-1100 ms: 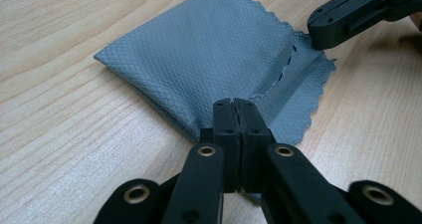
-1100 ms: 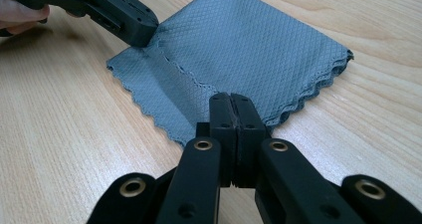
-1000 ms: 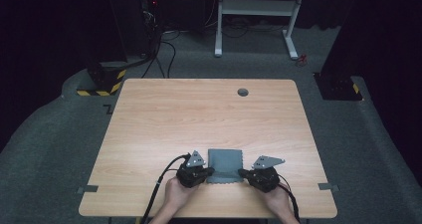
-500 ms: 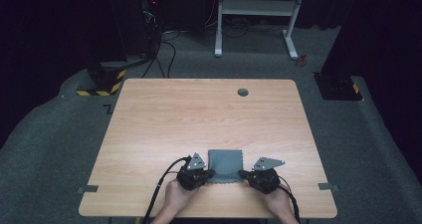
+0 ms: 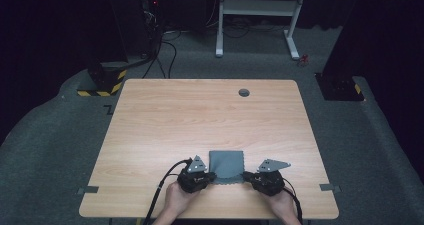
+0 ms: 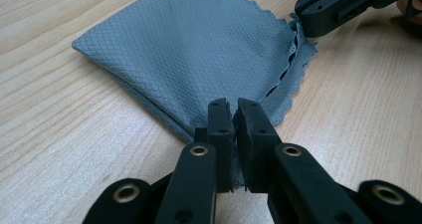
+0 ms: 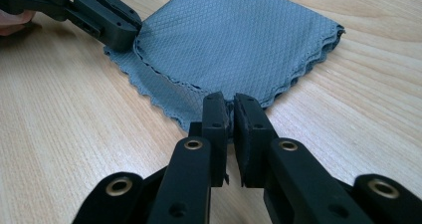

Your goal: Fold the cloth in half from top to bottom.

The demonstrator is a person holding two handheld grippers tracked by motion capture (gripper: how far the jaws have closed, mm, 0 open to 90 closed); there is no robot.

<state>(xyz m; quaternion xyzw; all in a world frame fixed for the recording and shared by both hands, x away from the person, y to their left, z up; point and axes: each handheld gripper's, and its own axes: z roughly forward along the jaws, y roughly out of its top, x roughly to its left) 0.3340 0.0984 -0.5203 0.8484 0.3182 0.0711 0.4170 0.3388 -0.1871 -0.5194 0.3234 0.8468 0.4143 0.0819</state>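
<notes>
Cloth [image 5: 226,163] corners between both grippers' just-loosened jaws.

Folded cloth [image 5: 226,165] flat on table [image 5: 165,130], lower centre of the high view, near the bottom edge. Left gripper [image 5: 209,176] at the cloth's lower left corner; right gripper [image 5: 245,175] at its lower right corner. Round hole [image 5: 244,92] in the tabletop toward the upper right. Stand [image 5: 257,15] beyond the table, top centre.
</notes>
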